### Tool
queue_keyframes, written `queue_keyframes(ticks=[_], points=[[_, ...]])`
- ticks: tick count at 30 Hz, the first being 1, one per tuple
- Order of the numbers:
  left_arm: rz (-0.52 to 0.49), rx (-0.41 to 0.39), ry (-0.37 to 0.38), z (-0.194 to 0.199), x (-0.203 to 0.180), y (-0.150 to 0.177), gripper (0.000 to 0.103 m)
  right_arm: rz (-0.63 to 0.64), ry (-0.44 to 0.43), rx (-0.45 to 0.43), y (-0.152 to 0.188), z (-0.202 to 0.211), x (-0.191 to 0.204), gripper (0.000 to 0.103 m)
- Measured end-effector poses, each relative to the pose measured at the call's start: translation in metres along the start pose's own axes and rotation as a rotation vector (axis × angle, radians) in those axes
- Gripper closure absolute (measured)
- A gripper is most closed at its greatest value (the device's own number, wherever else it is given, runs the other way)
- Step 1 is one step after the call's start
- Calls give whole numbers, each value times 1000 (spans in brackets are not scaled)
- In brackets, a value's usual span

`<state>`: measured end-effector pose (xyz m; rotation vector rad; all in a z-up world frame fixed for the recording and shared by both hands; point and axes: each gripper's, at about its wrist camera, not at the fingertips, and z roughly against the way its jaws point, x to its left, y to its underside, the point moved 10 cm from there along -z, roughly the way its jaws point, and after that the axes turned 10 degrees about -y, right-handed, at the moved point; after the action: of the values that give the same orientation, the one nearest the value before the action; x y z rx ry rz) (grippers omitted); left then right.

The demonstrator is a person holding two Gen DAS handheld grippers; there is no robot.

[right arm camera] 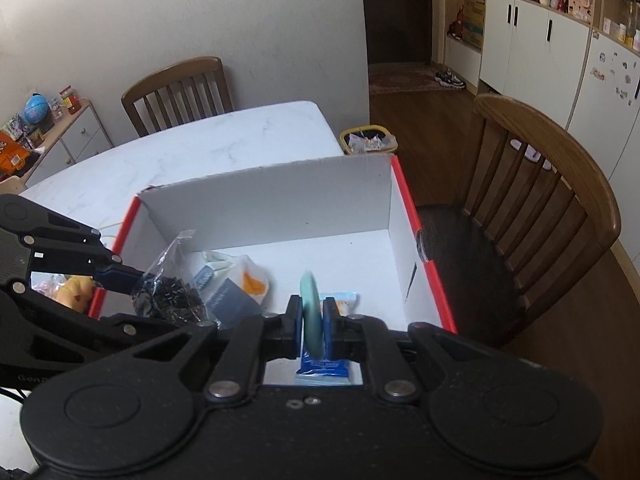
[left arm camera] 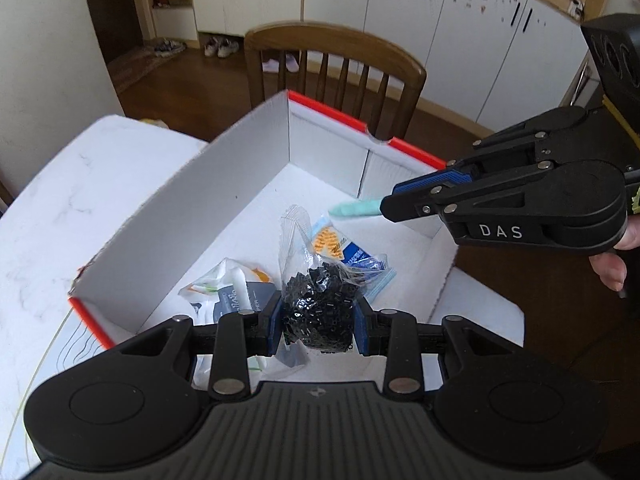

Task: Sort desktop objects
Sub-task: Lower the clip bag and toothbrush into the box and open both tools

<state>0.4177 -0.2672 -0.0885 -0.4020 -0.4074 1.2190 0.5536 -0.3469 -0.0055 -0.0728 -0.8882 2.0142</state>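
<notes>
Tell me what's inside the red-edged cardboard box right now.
Loose packets lie on the box floor: a white bag, a blue sachet and an orange-printed packet. The gripper-held bead bag and green disc cover what's beneath them.

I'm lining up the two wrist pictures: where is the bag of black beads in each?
Left wrist: the bag of black beads is low centre, pinched by the left gripper.
Right wrist: the bag is at lower left, over the box's left side.
Shared landmark: the white box with red edges.
</notes>
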Motion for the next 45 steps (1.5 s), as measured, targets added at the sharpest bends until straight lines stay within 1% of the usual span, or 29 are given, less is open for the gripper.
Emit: queue_keyframes(ticks=[5, 8, 12, 15, 20, 27, 31, 39, 45], points=[[-9, 92, 27, -29, -3, 0, 70, -11, -2, 47, 1, -22, -10, 95], [-5, 125, 42, -40, -5, -1, 70, -35, -7, 64, 3, -30, -17, 95], [-14, 158, 42, -52, -7, -2, 70, -55, -12, 41, -4, -33, -23, 95], [-21, 203, 50, -64, -10, -2, 70, -81, -11, 23, -14, -39, -28, 95], [-33, 260, 56, -80, -12, 1, 70, -74, 4, 26, -22, -55, -30, 95], [-36, 301, 60, -93, -11, 3, 70, -51, 30, 54, -23, -75, -34, 95], [-38, 320, 56, -100, -11, 6, 70, -43, 24, 84, -17, -79, -36, 95], [-38, 340, 61, -109, -11, 9, 70, -25, 14, 193, 7, -87, -36, 95], [-46, 356, 71, -114, -14, 10, 70, -6, 1, 206, 7, -84, -35, 94]])
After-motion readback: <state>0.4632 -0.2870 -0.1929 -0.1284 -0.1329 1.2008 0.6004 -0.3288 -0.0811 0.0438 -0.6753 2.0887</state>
